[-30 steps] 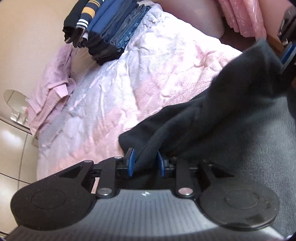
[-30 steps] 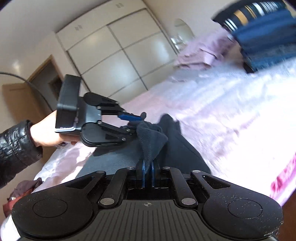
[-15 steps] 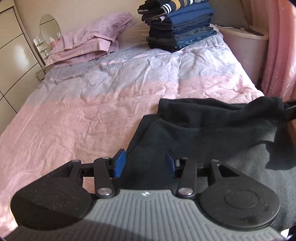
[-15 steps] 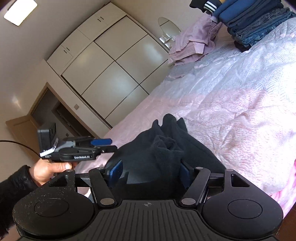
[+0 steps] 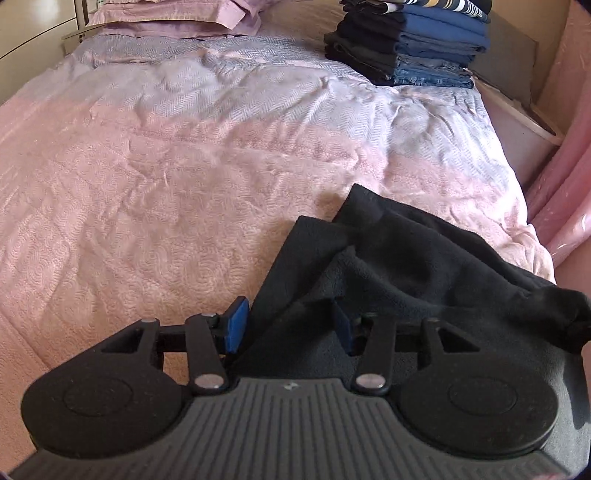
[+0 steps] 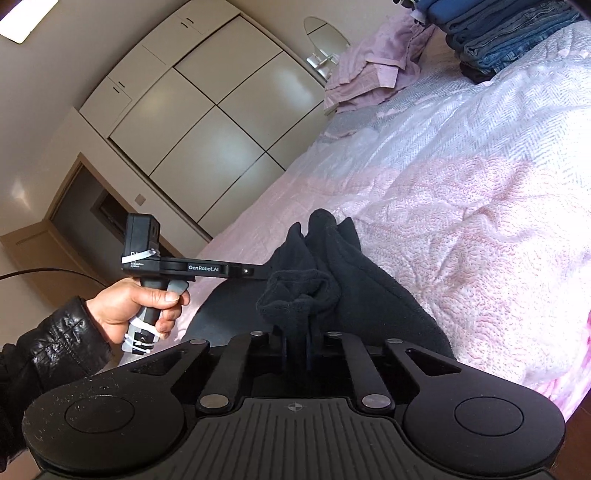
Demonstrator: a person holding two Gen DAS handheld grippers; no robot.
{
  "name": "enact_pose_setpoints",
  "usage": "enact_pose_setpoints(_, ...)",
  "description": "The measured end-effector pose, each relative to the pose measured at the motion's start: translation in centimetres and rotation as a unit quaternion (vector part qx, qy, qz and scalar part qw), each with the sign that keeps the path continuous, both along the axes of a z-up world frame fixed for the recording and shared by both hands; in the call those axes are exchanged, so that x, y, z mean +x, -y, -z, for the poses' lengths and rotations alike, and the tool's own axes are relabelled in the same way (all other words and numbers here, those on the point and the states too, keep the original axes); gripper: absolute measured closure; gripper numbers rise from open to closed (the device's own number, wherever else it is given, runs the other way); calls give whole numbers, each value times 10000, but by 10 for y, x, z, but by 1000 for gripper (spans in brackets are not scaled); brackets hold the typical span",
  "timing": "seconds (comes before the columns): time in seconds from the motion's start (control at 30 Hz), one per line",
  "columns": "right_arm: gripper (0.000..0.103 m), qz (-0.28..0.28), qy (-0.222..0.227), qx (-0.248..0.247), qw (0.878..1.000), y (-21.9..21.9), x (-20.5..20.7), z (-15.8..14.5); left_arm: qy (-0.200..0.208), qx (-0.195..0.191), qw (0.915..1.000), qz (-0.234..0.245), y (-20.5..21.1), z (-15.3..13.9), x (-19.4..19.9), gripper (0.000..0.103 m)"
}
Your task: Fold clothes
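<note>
My right gripper (image 6: 295, 349) just snapped closed, pinching bunched wad of black fleece garment (image 6: 343, 280) at bed's near edge. Left gripper (image 5: 288, 325) narrowing, blue pads straddling soft fold, can't tell if they bite. Beyond: quilted pink bedspread (image 5: 147, 177), rumpled. Far end: squared stack of folded clothes (image 5: 410, 40), denim at bottom.

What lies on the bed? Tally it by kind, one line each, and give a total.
black fleece garment: 1
stack of folded clothes: 1
pile of lilac pillows: 1
Total: 3
</note>
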State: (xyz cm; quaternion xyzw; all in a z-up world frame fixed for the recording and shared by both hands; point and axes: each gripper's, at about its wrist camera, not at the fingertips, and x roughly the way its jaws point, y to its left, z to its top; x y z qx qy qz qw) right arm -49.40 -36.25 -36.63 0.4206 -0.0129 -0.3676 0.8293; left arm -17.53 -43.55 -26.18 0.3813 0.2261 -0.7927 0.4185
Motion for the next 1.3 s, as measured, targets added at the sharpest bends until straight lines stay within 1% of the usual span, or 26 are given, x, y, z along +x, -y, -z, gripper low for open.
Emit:
enact_pose_setpoints(0.03, 96, -19, -5, -13, 10000, 0, 0, -1, -12, -79, 10000, 33, -3, -2, -1, 88)
enact_pose_setpoints(0.07, 96, -42, 4, -30, 10000, 0, -1, -3, -3, -237, 9997, 86, -9, -8, -2, 93)
enact_pose_setpoints(0.13, 98, -65, 86, -117, 9999, -2, -4, -10, 21, -577, 9981, 198, -22, -23, -3, 93)
enact_pose_setpoints(0.23, 99, 42, 147, -627, 9979, -13, -17, -38, -237, -997, 9941, 363, -37, -47, -9, 94)
enact_pose_setpoints(0.3, 99, 127, -16, -917, 9957, -24, -22, -49, -316, -1169, 9916, 447, -38, -54, -16, 94)
enact_pose_setpoints(0.33, 99, 167, -97, -1034, 9945, -28, -25, -53, -289, -1159, 9916, 504, -34, -51, -20, 94)
enact_pose_setpoints(0.43, 98, 219, -292, -567, 9977, -23, -24, -27, -40, -812, 9957, 449, -17, -24, -30, 92)
enact_pose_setpoints(0.47, 98, 301, -243, -349, 9986, -21, -27, -15, -1, -706, 9967, 409, -13, -13, -32, 92)
enact_pose_setpoints(0.53, 98, 404, -255, -256, 9985, -23, -33, -6, 32, -725, 9967, 368, -11, -1, -35, 92)
enact_pose_setpoints(0.67, 99, 361, -430, -439, 9975, -29, -34, -13, -51, -749, 9966, 326, -7, 4, -33, 92)
enact_pose_setpoints(0.7, 98, 361, -414, -390, 9977, -28, -35, -10, -64, -799, 9962, 327, -6, 4, -33, 92)
enact_pose_setpoints(0.73, 99, 366, -441, -457, 9973, -32, -35, -13, -100, -889, 9955, 316, -9, -1, -33, 93)
enact_pose_setpoints(0.77, 99, 367, -474, -543, 9967, -35, -35, -16, -176, -1008, 9942, 331, -11, -7, -33, 93)
enact_pose_setpoints(0.8, 99, 328, -570, -806, 9946, -42, -33, -25, -258, -1130, 9927, 349, -14, -14, -33, 96)
enact_pose_setpoints(0.83, 99, 297, -664, -1031, 9920, -48, -32, -34, -285, -1194, 9918, 358, -14, -17, -33, 97)
enact_pose_setpoints(0.87, 99, 284, -718, -1104, 9909, -51, -31, -38, -263, -1173, 9921, 360, -11, -17, -34, 97)
enact_pose_setpoints(0.97, 98, 308, -717, -512, 9956, -34, -30, -15, 71, -922, 9954, 258, 3, 0, -37, 96)
enact_pose_setpoints(1.0, 98, 386, -568, -207, 9974, -29, -35, -3, 58, -898, 9957, 209, 2, 3, -34, 96)
enact_pose_setpoints(1.03, 97, 455, -376, -24, 9983, -27, -40, 5, 25, -880, 9960, 161, 1, 5, -32, 96)
enact_pose_setpoints(1.07, 94, 536, -332, 30, 9980, -28, -44, 6, -24, -899, 9959, 139, -4, 3, -29, 95)
enact_pose_setpoints(1.1, 83, 623, -302, 74, 9976, -30, -48, 6, -75, -923, 9956, 119, -9, 0, -26, 95)
enact_pose_setpoints(1.13, 73, 774, -420, 5, 9961, -34, -50, 2, -38, -984, 9950, 142, -15, -5, -25, 94)
enact_pose_setpoints(1.17, 69, 876, -528, -68, 9947, -37, -52, -3, -1, -1030, 9946, 161, -23, -10, -25, 94)
enact_pose_setpoints(1.2, 61, 978, -634, -137, 9931, -41, -55, -7, 33, -1073, 9941, 179, -30, -16, -24, 94)
enact_pose_setpoints(1.27, 58, 1163, -789, -263, 9897, -49, -60, -19, -111, -1041, 9940, 309, -46, -28, -24, 93)
enact_pose_setpoints(1.3, 58, 1144, -862, -499, 9884, -55, -56, -28, -176, -1038, 9935, 438, -54, -33, -28, 91)
